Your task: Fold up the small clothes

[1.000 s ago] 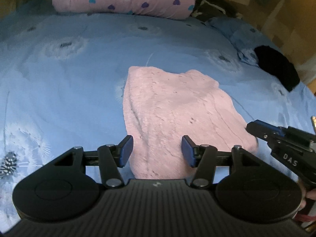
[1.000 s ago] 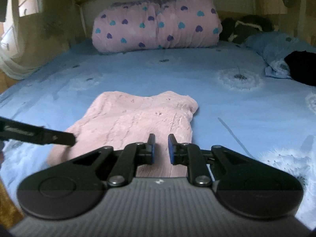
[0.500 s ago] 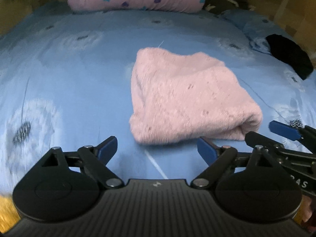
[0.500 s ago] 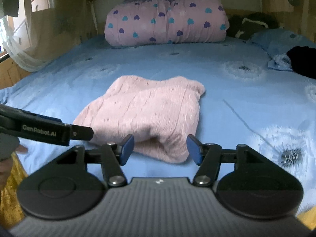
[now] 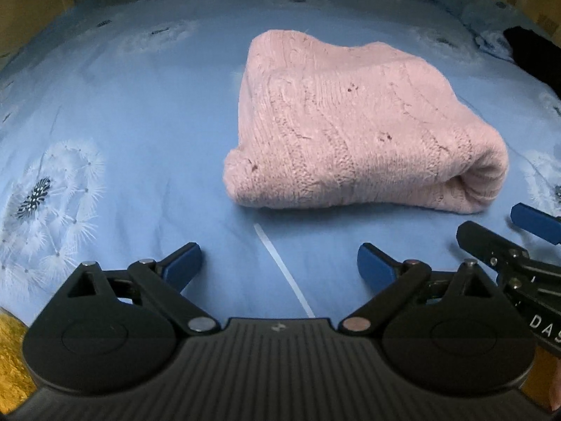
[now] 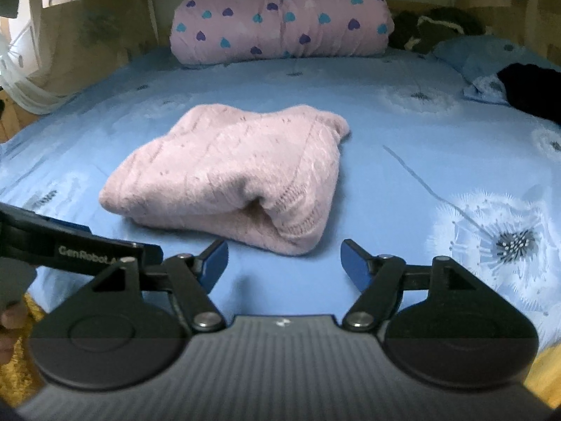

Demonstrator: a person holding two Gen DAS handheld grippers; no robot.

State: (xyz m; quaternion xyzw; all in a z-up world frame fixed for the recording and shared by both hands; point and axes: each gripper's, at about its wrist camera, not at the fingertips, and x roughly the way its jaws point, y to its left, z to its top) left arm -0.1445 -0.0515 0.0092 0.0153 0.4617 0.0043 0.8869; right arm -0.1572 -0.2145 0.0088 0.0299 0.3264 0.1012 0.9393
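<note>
Both wrist views sit low at the bed's near edge facing 12 o'clock; they share the folded pink sweater close ahead.

Light: dim, soft, cool indoor daylight; brightest at the window on the right-wrist view's left edge.
Shadows: faint, under the sweater.
Distortion: strong fisheye; the bed bulges, corners darken.
Blur: slight softness, edges smeared.
</note>
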